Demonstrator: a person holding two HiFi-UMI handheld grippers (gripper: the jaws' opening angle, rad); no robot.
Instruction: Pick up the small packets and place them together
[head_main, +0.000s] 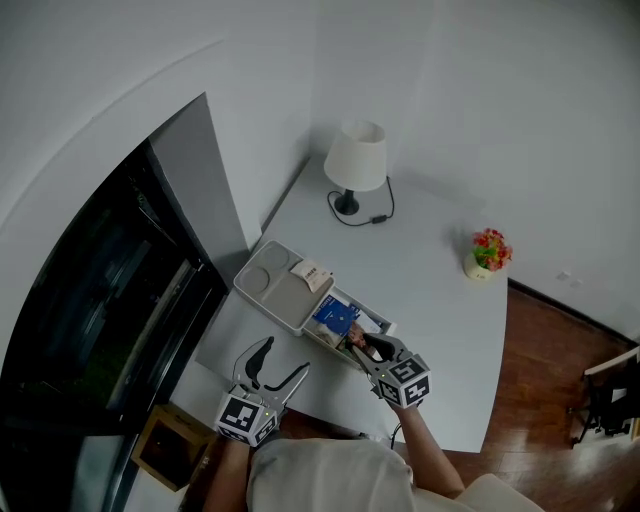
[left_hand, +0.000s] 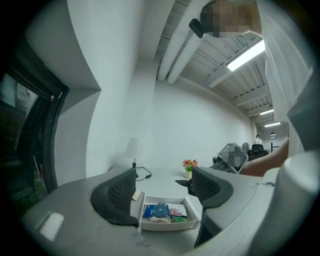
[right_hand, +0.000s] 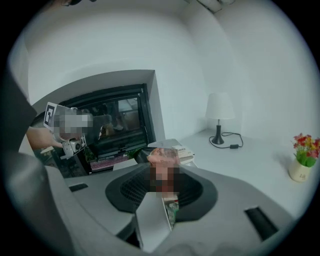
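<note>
A white open box (head_main: 388, 327) on the white table holds several small packets, among them a blue one (head_main: 335, 316). My right gripper (head_main: 368, 347) hangs just above the box's near end, shut on a pinkish packet (right_hand: 162, 156) that sticks up between its jaws. My left gripper (head_main: 285, 356) hovers at the table's near edge, left of the box, with its jaws apart and nothing between them. In the left gripper view the box (left_hand: 165, 226) and the blue packet (left_hand: 156, 210) lie straight ahead of my left gripper (left_hand: 162, 182).
A grey tray (head_main: 280, 292) with a pale packet (head_main: 313, 274) adjoins the box on its far left. A lamp (head_main: 356, 160) with a cord stands at the back, a small flower pot (head_main: 487, 252) at the right. A dark glass pane runs along the left.
</note>
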